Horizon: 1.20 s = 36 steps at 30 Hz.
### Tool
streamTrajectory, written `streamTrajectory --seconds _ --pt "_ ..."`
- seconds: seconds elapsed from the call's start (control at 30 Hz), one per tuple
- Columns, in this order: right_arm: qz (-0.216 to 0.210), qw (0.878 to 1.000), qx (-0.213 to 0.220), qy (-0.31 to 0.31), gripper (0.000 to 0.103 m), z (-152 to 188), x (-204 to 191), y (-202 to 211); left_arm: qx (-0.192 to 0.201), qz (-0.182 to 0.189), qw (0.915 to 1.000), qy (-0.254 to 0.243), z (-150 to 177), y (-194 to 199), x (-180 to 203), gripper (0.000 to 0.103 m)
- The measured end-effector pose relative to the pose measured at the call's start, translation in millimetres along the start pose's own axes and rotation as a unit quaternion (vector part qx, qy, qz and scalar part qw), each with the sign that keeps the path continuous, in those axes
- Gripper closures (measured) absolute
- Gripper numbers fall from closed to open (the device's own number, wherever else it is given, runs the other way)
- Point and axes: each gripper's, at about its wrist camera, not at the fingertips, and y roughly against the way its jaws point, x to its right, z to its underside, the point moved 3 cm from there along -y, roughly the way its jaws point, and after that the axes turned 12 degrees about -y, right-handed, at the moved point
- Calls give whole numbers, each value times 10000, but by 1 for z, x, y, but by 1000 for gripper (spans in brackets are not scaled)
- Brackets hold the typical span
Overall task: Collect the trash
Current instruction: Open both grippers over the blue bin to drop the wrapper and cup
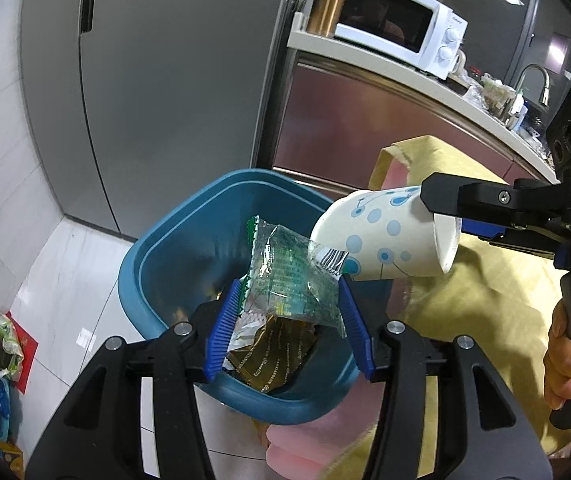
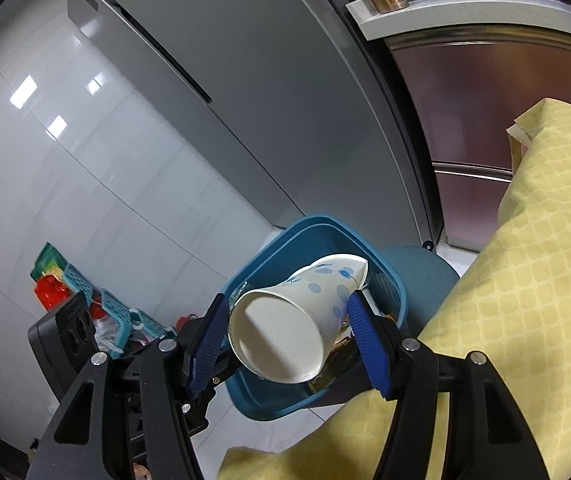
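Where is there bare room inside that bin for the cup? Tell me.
Free: the far half of the blue bin, bordered by its back wall and the wrappers. Crowded: the near side, where wrappers sit between the left gripper pads. The right gripper holds the paper cup above.

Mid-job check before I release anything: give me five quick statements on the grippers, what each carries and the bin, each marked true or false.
1. The left gripper has clear plastic wrappers between its pads. True.
2. The right gripper carries a glass bottle. False: it holds a white paper cup with blue dots.
3. The cup is upright. False: it lies tipped on its side, its open mouth facing the right wrist camera.
4. The blue bin sits below both grippers. True.
5. The bin is red. False: it is blue.
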Motion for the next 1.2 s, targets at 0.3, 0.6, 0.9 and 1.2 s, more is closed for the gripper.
streamTrajectory --seconds 0.3,0.6,0.9,1.2 --pt "238 9995 -191 10 42 -1 2 -25 -189 -38 9997 142 5 -24 -11 46" --pt "195 9997 -176 30 42 2 6 -17 -265 -99 9995 161 4 -40 -6 38" --pt "132 9998 81 84 42 4 12 17 -172 -150 9997 56 3 -33 -1 28" --pt "85 9992 349 185 39 13 16 50 99 -194 9997 -72 1 -9 13 16"
